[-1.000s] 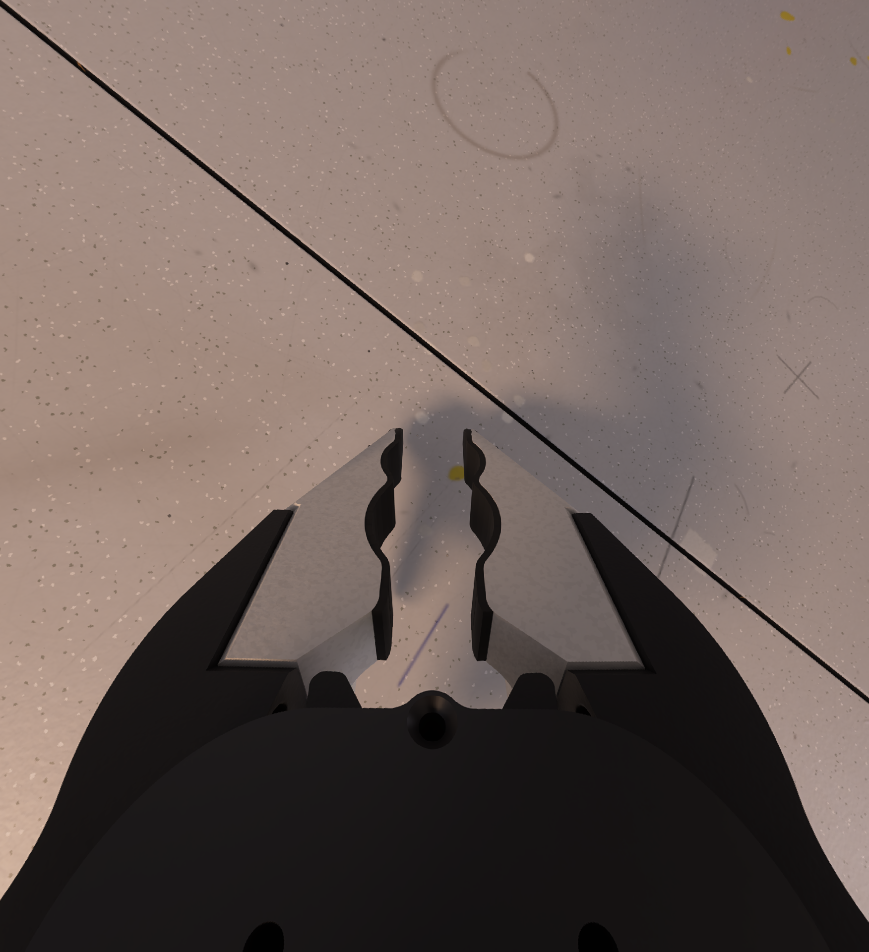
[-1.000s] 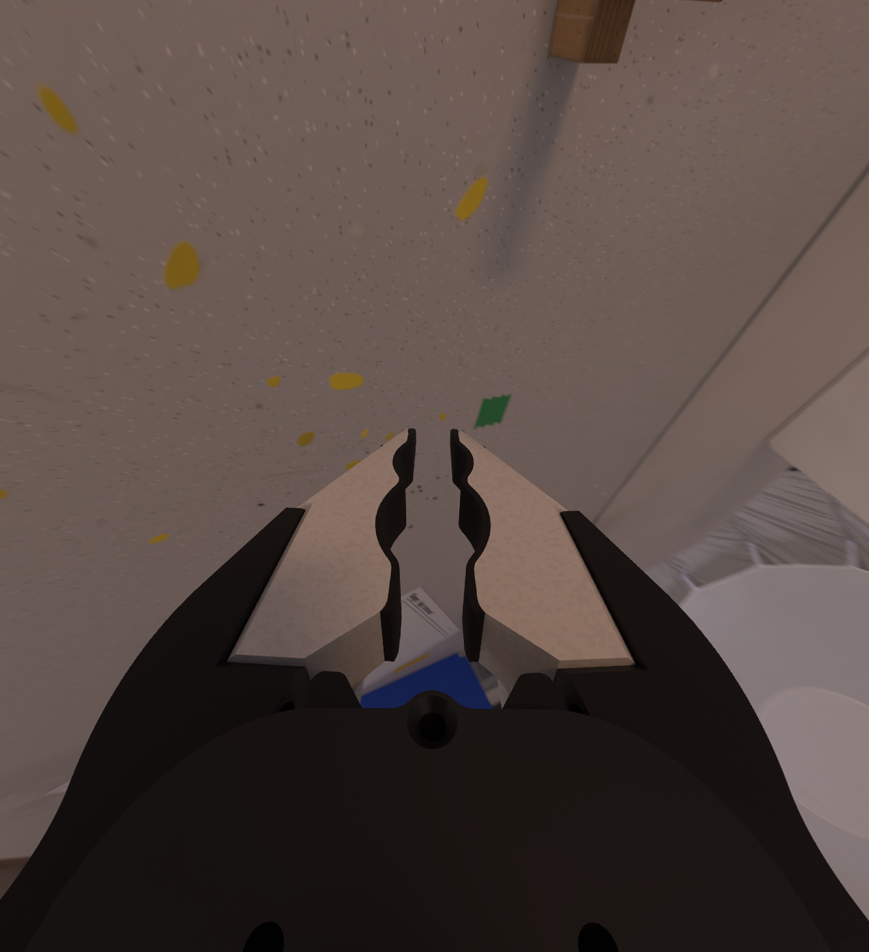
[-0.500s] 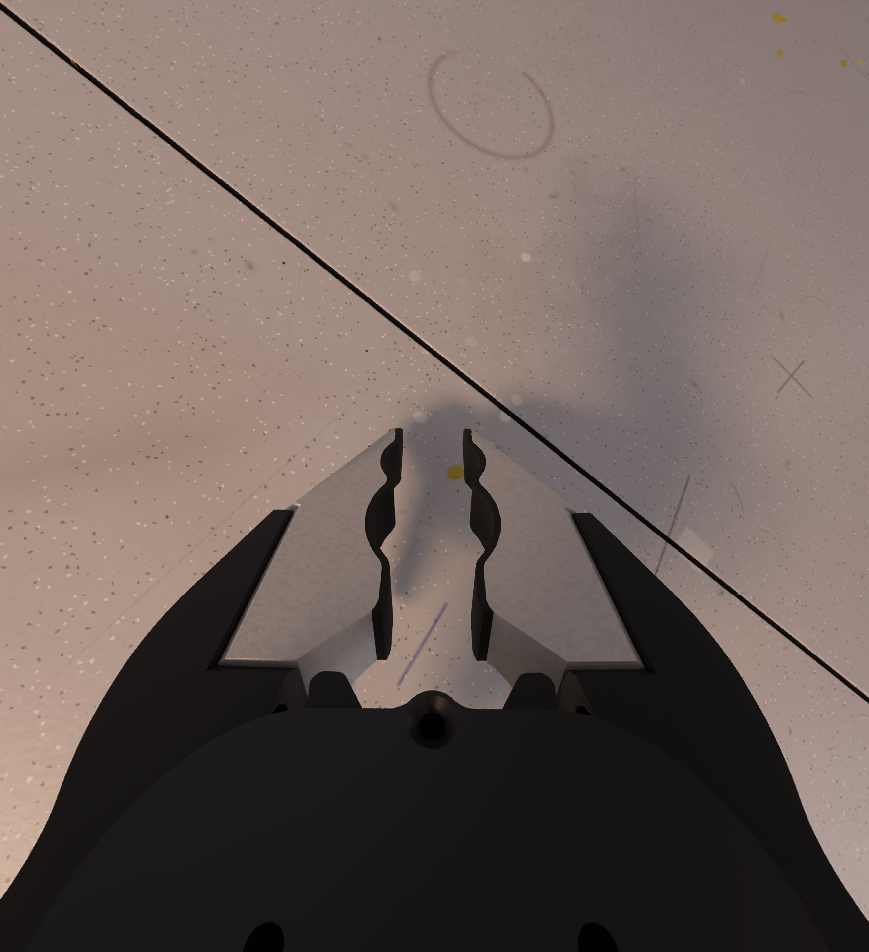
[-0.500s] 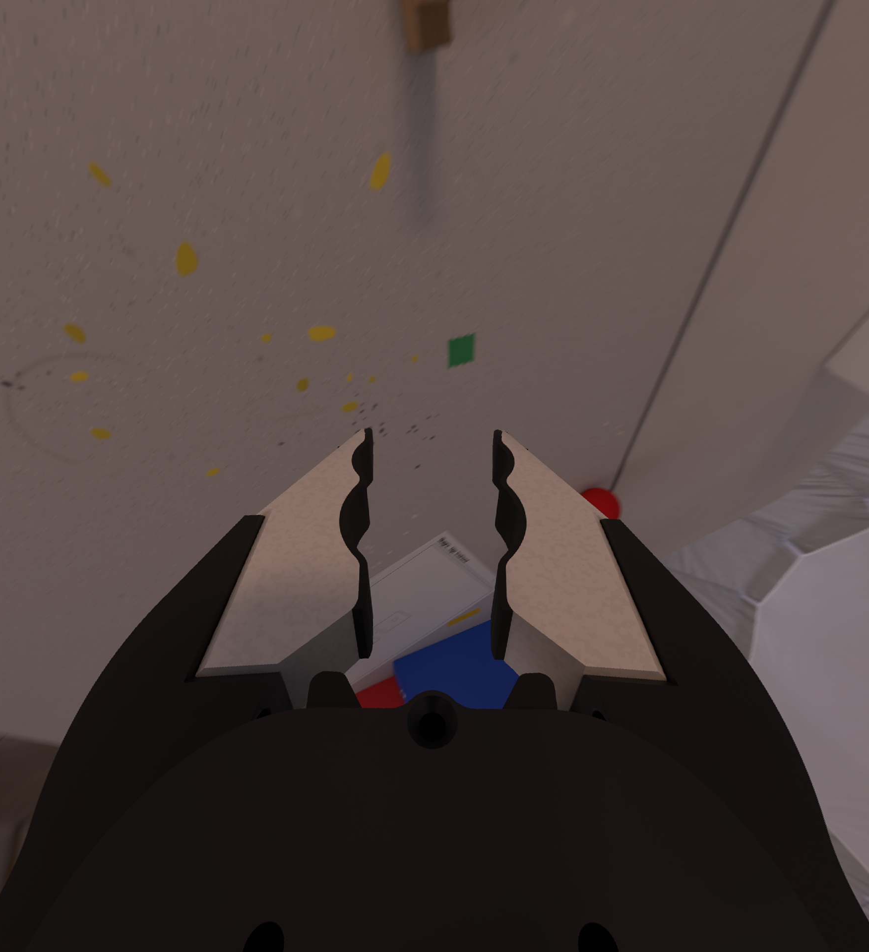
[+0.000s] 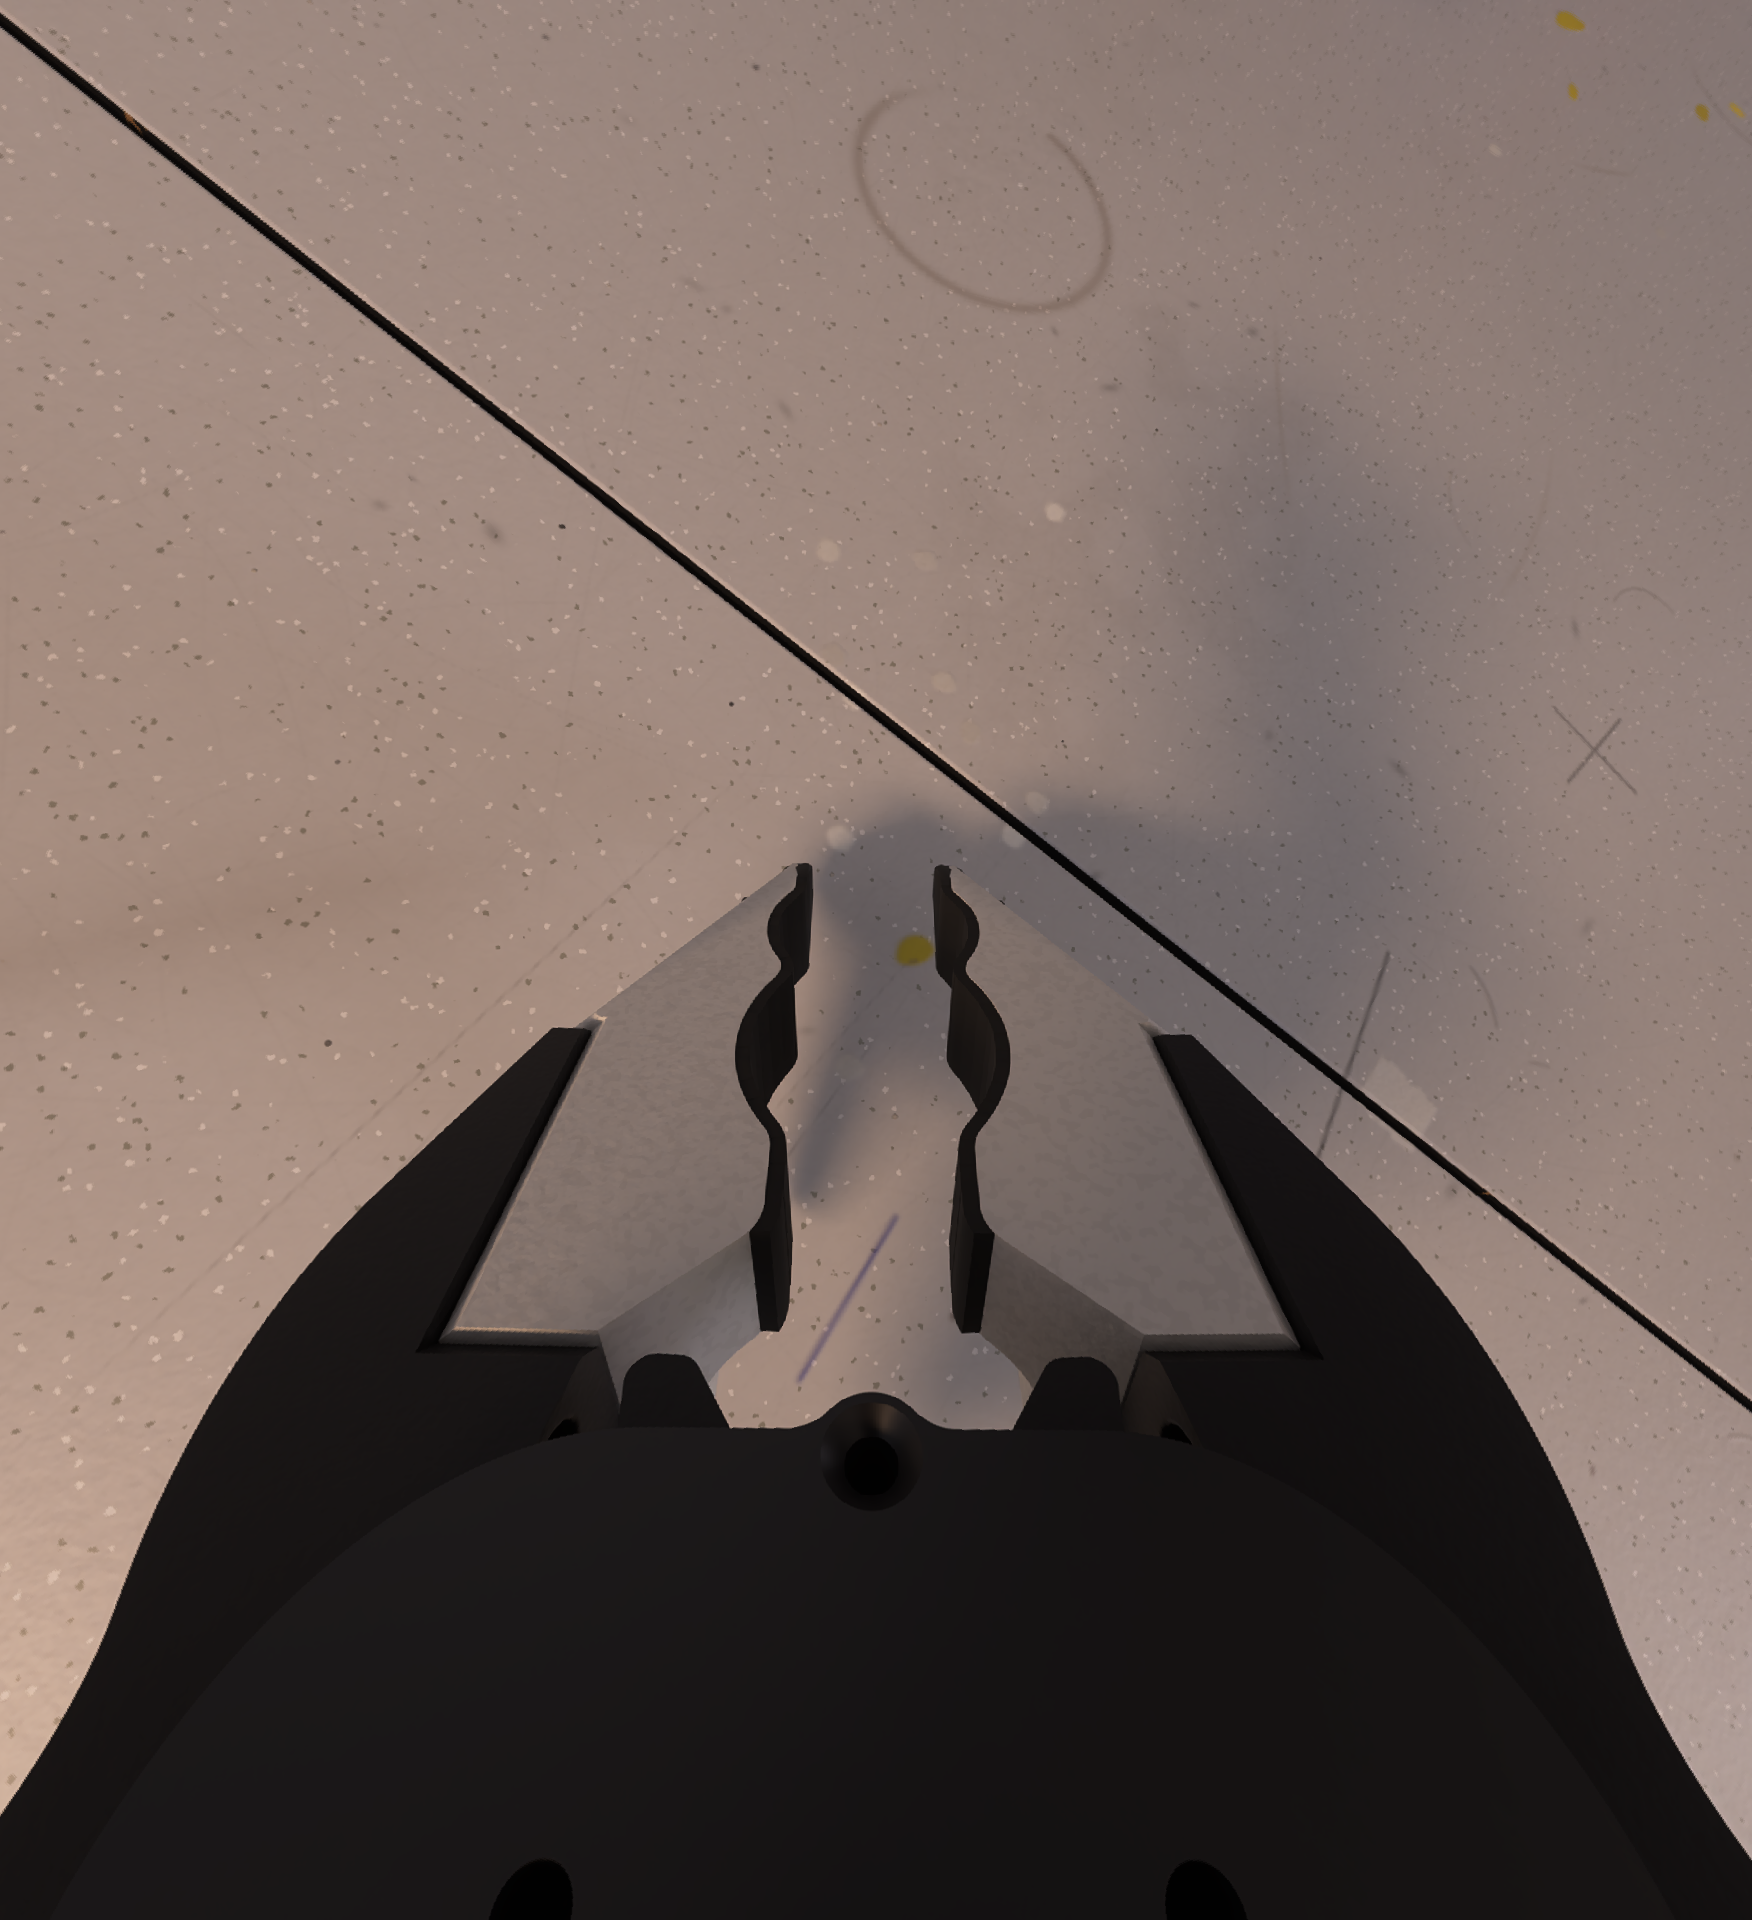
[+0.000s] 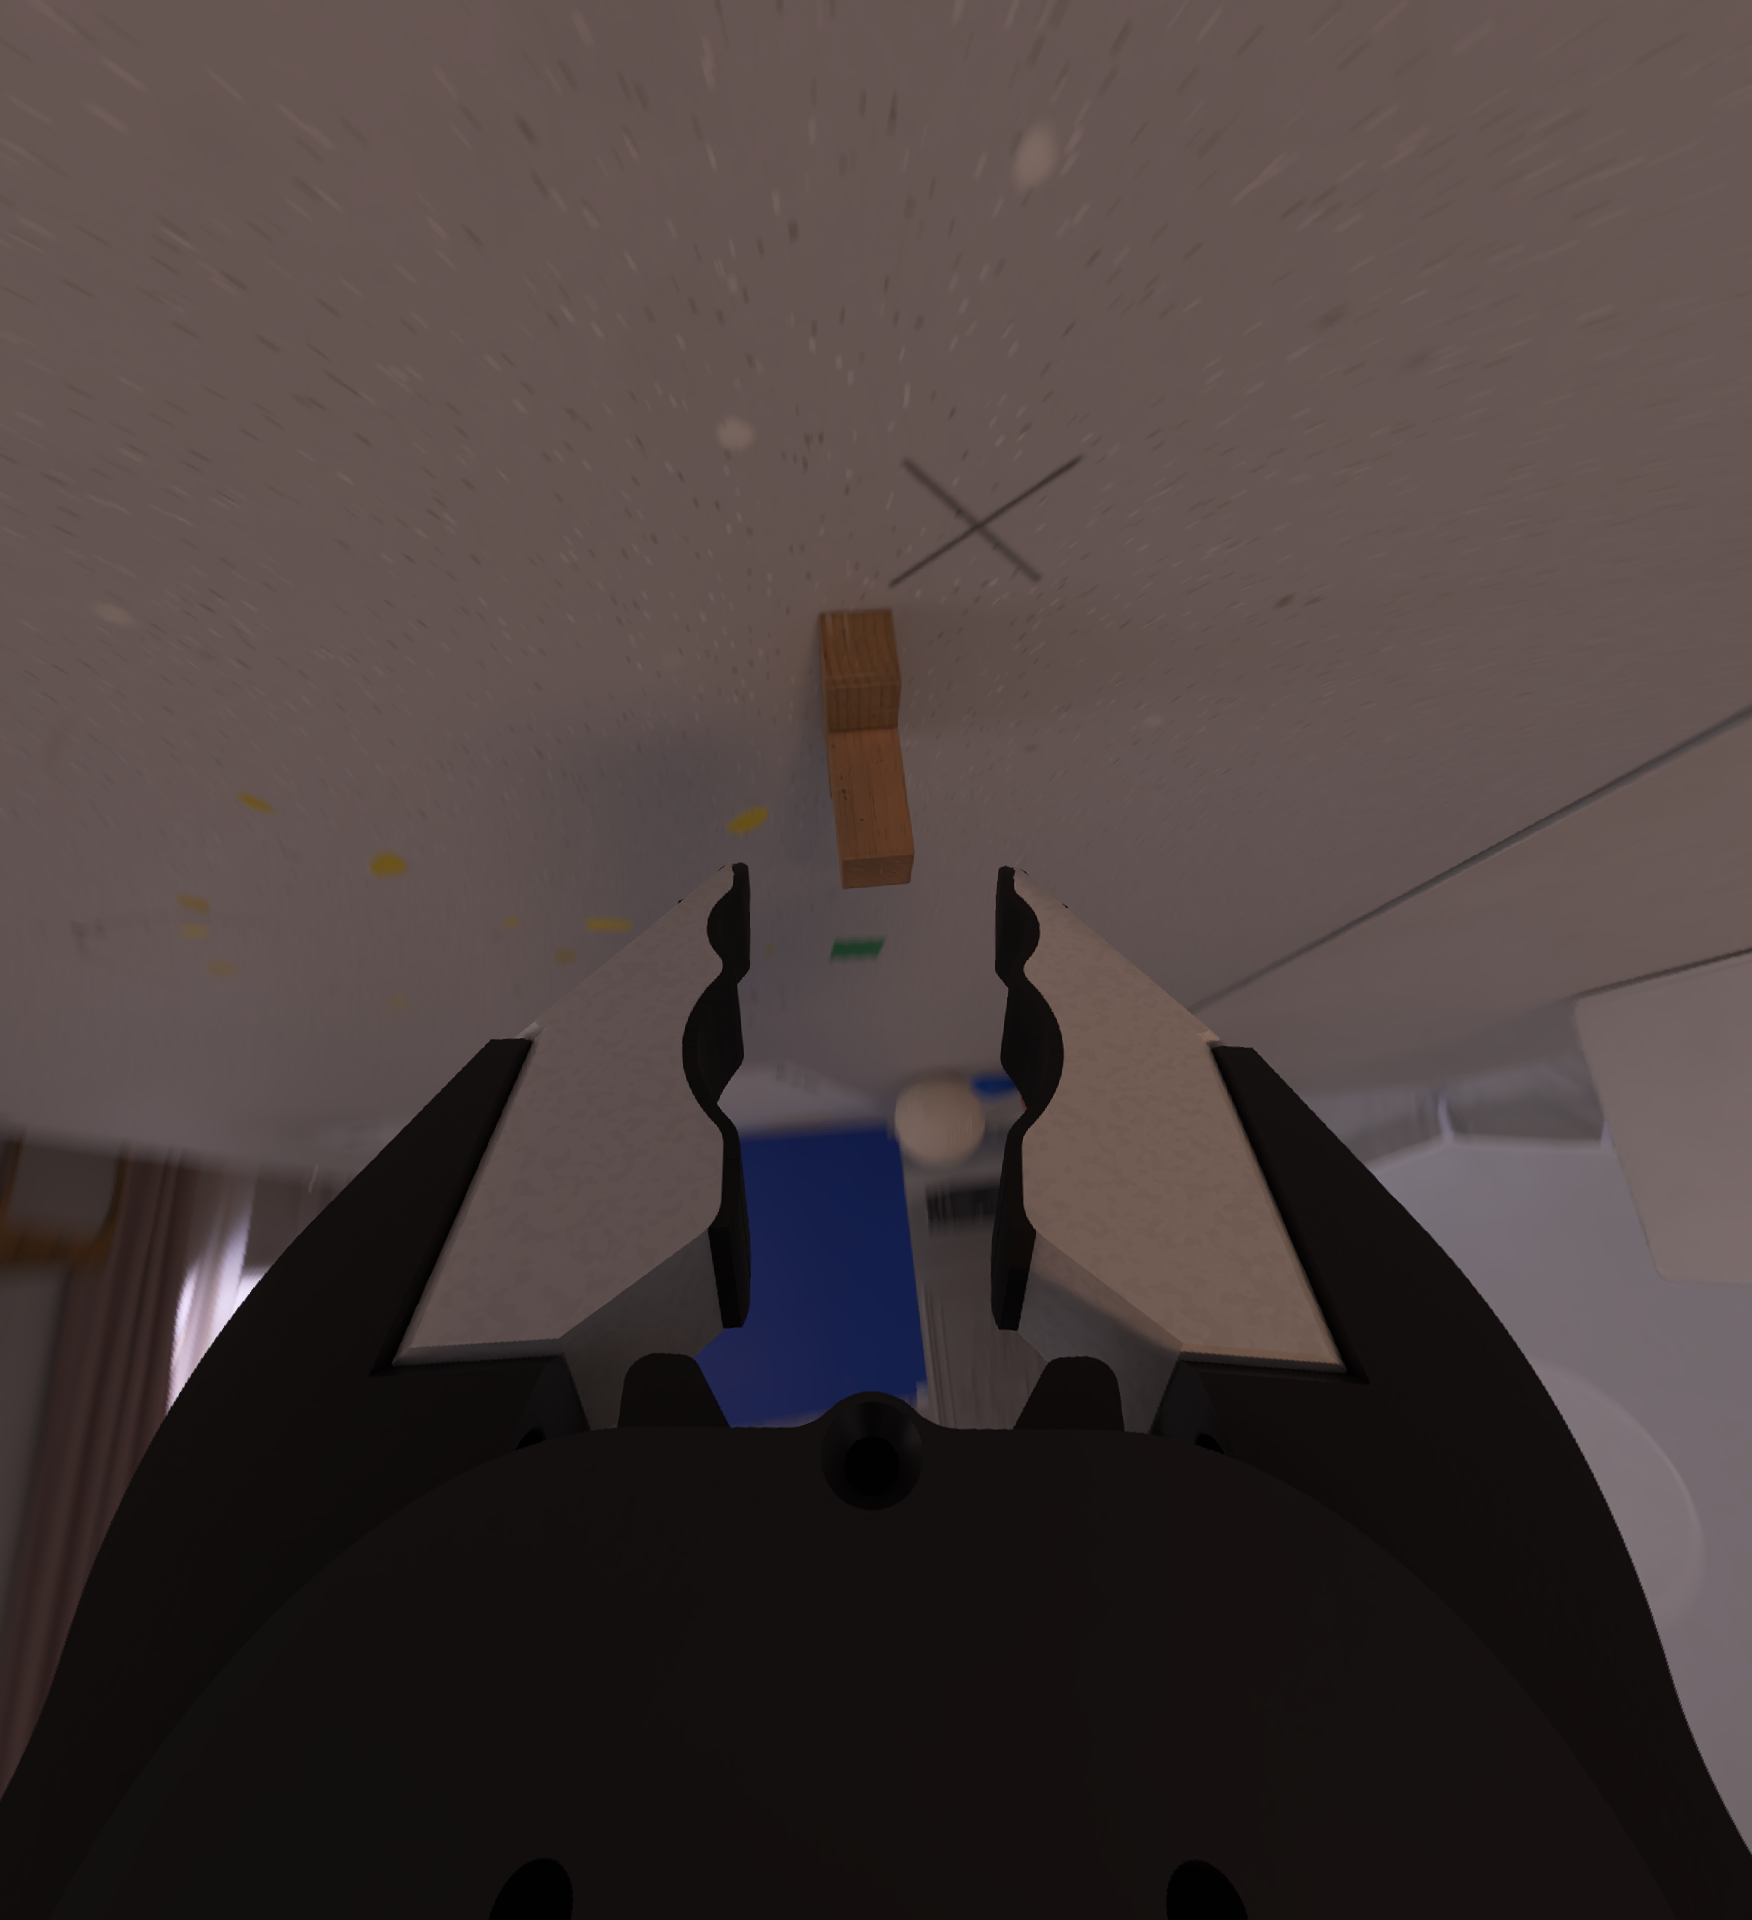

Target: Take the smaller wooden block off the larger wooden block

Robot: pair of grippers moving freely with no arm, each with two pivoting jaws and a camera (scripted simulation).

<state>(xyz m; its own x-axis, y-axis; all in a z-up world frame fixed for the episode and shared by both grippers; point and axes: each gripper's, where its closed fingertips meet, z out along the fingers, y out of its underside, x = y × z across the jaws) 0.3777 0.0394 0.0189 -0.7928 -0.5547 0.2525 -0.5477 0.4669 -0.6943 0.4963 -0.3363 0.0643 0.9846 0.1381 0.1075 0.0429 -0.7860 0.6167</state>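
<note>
In the right wrist view two light wooden blocks stand stacked on the speckled table (image 6: 436, 416). The larger block (image 6: 856, 670) rests on the table, and the smaller block (image 6: 872, 805) sits on it, nearer my fingertips. My right gripper (image 6: 872, 873) is open and empty, its fingertips just short of the smaller block's end and apart from it. My left gripper (image 5: 872, 868) is empty, with a narrow gap between its jaws, over bare table. No block shows in the left wrist view.
A pencilled cross (image 6: 981, 520) lies just beyond the stack and a green mark (image 6: 856, 948) just before it. A blue object (image 6: 820, 1247), a pale ball (image 6: 939, 1122), a white box (image 6: 1734, 1122) and a white dish (image 6: 1578, 1507) lie behind my right fingertips. A dark seam (image 5: 643, 530) crosses the table.
My right gripper has opened wide and swung round, so the block stack has come from the top edge to just ahead of its fingertips. The left gripper has barely moved.
</note>
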